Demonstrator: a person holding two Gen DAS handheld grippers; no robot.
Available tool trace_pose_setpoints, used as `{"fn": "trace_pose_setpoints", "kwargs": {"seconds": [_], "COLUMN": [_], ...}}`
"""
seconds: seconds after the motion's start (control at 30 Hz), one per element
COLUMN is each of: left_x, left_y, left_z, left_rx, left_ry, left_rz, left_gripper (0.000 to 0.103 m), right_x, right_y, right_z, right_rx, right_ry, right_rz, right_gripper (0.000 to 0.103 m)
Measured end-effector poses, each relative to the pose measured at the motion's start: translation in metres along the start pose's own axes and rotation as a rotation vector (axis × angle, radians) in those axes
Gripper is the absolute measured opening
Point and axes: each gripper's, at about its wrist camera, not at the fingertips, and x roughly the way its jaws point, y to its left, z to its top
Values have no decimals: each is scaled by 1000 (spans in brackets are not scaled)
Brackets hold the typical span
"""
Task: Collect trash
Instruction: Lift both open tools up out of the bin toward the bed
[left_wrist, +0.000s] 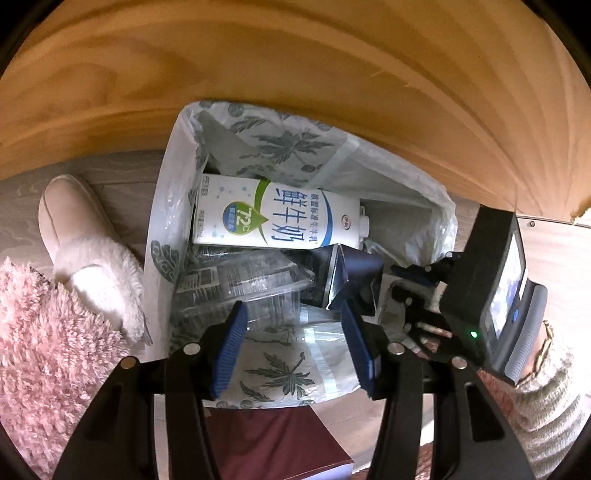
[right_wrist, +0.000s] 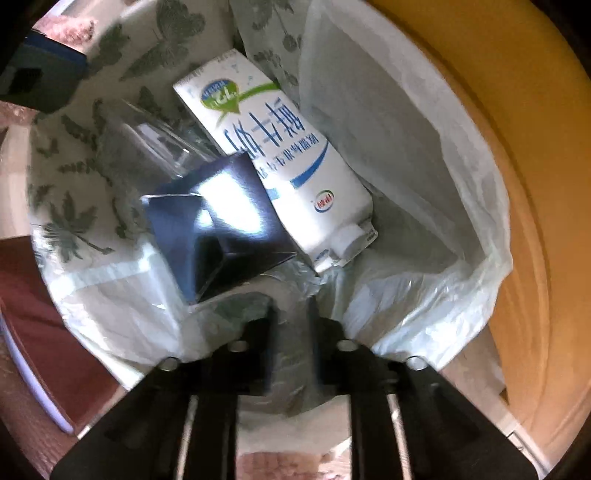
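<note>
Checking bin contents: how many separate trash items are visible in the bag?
3. Milk carton lying along the far side, clear plastic container near the left claw, dark blue box beside it. More may be hidden underneath.

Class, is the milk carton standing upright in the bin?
No, the milk carton lies on its side atop the other trash in the bin.

Soft daylight, fisheye-bent edges; the right wrist view is motion-blurred.

Colours in the bin
White milk carton (left_wrist: 277, 216) with blue lettering; beside it a dark navy box (right_wrist: 218, 221); leaf-printed white liner (left_wrist: 284, 365).
</note>
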Motion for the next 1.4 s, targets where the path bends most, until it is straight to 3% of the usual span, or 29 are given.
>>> {"fn": "trace_pose_setpoints", "kwargs": {"seconds": [0.03, 0.2, 0.27, 0.37, 0.5, 0.63, 0.73, 0.87, 1.1, 1.4], "left_x": [-3, -18, -25, -43, -72, -104, -127, -146, -168, -209], "left_y": [-1, -3, -4, -10, -19, -32, -40, -58, -74, -93], "left_z": [-1, -8, -11, -19, -29, -47, -58, -77, -98, -99], "left_rx": [7, 46, 65, 103, 144, 199, 229, 311, 392, 434], "left_ry": [-6, -54, -83, -152, -257, -381, -453, -552, -630, -726], "left_rz": [2, 26, 49, 87, 103, 136, 95, 106, 104, 117], "left_gripper": [50, 50, 58, 67, 97, 95, 95, 96, 96, 96], "right_x": [-7, -45, -65, -100, -133, -169, -193, -212, -242, -277], "right_y": [1, 10, 13, 19, 26, 41, 47, 52, 59, 29], "right_z": [-2, -14, -22, -34, -57, -76, -90, -100, -115, -131], "right_rx": [6, 76, 145, 246, 347, 447, 514, 555, 586, 701], "right_ry": [-11, -91, -138, -209, -309, -423, -513, -601, -719, -884], "right_rz": [-6, -14, -4, 23, 21, -7, -32, -87, -189, -204], "right_gripper": [46, 55, 63, 87, 95, 95, 95, 95, 95, 95]}}
